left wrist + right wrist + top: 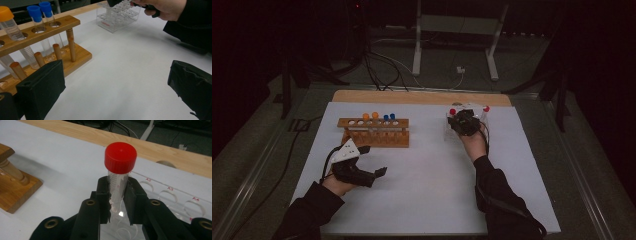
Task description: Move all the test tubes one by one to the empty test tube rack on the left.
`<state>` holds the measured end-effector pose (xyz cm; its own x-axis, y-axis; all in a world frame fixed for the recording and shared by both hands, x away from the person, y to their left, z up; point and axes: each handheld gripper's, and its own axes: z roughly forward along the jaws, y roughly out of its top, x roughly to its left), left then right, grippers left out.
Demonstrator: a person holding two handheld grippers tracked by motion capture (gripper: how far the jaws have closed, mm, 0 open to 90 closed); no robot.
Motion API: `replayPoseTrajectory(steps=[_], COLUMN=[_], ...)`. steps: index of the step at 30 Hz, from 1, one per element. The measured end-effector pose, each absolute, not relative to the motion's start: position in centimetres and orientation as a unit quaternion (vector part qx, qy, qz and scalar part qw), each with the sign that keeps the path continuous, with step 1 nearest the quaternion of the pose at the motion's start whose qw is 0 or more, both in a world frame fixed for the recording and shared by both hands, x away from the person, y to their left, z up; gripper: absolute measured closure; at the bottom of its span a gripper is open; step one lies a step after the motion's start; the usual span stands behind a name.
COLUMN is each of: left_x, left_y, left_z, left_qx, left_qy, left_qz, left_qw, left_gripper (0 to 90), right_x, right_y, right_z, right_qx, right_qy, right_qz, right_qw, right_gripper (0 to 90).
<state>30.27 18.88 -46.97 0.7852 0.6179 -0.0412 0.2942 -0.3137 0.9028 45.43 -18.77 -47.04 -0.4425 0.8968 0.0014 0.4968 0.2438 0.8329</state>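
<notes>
The tube [117, 187] stands upright, red cap up, in the clear rack [172, 197] on my table [62, 170]; my right gripper [117, 202] jaws clench it, left gripper [112, 87] jaws released.

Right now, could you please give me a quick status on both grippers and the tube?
Right gripper shut on red-capped clear plastic tube, at clear plastic rack. Left gripper open, idle by wooden rack. Nothing in the way.

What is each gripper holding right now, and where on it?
The right gripper clamps the red-capped tube on its clear body below the cap. The left gripper is open, holding nothing.
</notes>
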Motion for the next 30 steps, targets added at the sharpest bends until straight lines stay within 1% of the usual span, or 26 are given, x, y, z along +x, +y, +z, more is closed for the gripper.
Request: replayPoseTrajectory(steps=[7, 18, 23, 30], left_x=[30.3, 30.4, 30.4, 30.5], left_y=[18.8, 18.4, 18.1, 17.7], left_z=[-46.9, -46.7, -46.3, -45.6], left_qx=[0.797, 0.801, 0.802, 0.804], left_qy=[0.285, 0.280, 0.276, 0.268], left_qz=[0.156, 0.149, 0.149, 0.141], left_qw=[0.509, 0.508, 0.509, 0.512], left_gripper=[2.0, 2.0, 2.0, 2.2], right_x=[45.0, 42.8, 41.2, 38.9], right_y=[-18.8, -18.7, -18.4, -17.8], right_z=[-45.8, -42.0, -41.1, -41.4], right_qx=[0.454, 0.421, 0.400, 0.372], right_qy=[0.748, 0.746, 0.753, 0.774], right_qz=[0.406, 0.423, 0.433, 0.431], right_qw=[0.261, 0.296, 0.291, 0.277], right_gripper=[75.2, 75.2, 75.2, 75.2])
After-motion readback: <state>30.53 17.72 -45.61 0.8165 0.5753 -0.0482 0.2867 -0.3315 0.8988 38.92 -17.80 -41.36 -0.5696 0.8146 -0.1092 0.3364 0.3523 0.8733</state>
